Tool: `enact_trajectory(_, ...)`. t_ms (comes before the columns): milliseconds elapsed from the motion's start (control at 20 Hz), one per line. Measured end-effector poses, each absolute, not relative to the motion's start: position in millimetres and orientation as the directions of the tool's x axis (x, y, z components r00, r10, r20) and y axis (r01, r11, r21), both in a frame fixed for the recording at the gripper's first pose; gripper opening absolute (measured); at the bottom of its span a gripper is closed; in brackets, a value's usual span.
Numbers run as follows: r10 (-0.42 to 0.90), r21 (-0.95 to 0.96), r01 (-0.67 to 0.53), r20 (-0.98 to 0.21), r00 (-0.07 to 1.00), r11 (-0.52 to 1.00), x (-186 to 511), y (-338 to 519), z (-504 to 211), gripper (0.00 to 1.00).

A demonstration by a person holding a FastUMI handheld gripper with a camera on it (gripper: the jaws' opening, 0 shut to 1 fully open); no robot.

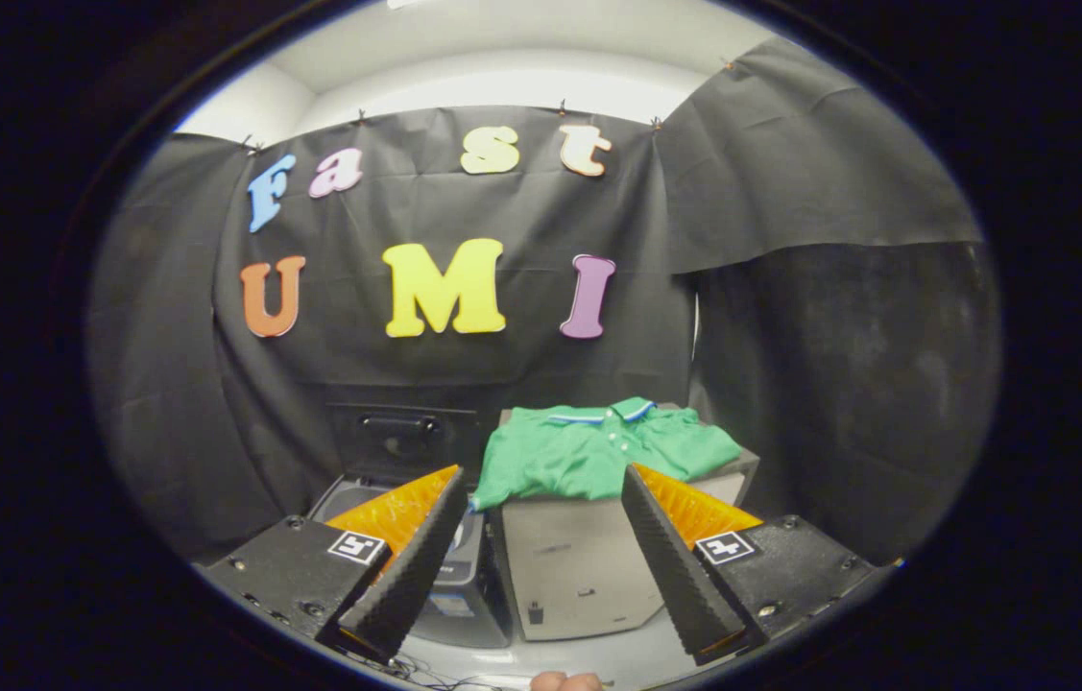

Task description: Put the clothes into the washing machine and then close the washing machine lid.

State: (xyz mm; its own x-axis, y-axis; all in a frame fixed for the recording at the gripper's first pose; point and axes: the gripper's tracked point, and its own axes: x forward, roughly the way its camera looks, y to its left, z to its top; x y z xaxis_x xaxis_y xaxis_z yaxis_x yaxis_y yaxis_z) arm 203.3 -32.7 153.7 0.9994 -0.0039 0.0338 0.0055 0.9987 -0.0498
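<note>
Green short-sleeved polo shirt [598,451] with a white-and-blue striped collar: lies spread flat on top of a grey box-shaped cabinet [579,566], collar toward the far side, one sleeve hanging over the cabinet's near left corner.

Grey box-shaped cabinet: stands right of centre, its plain front panel facing the tool, between the two fingers and beyond them.

Dark top-loading washing machine [406,480]: just left of the cabinet, touching or nearly touching it. Its black lid [401,437] with a moulded handle stands upright against the far wall; the opening below is mostly hidden behind the left finger.

Tool [541,552]: fingers spread wide, nothing between them, both tips short of the shirt and clear of it. Left finger overlaps the washing machine, right finger overlaps the cabinet's right side.

Black cloth booth wall [838,336]: encloses the scene at far, left and right.

Fingertip of a person's hand [565,681]: just visible at the near side, below the tool.
</note>
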Motion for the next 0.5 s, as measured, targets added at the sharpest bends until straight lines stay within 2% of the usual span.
enact_trajectory(300, 0.023, -0.125, -0.035, -0.100, 0.995, 0.991, 350.6, -81.4, 186.2, 1.00)
enact_trajectory(500, 0.005, -0.176, -0.050, -0.250, 0.968, 0.983, 428.9, -110.9, 166.4, 1.00)
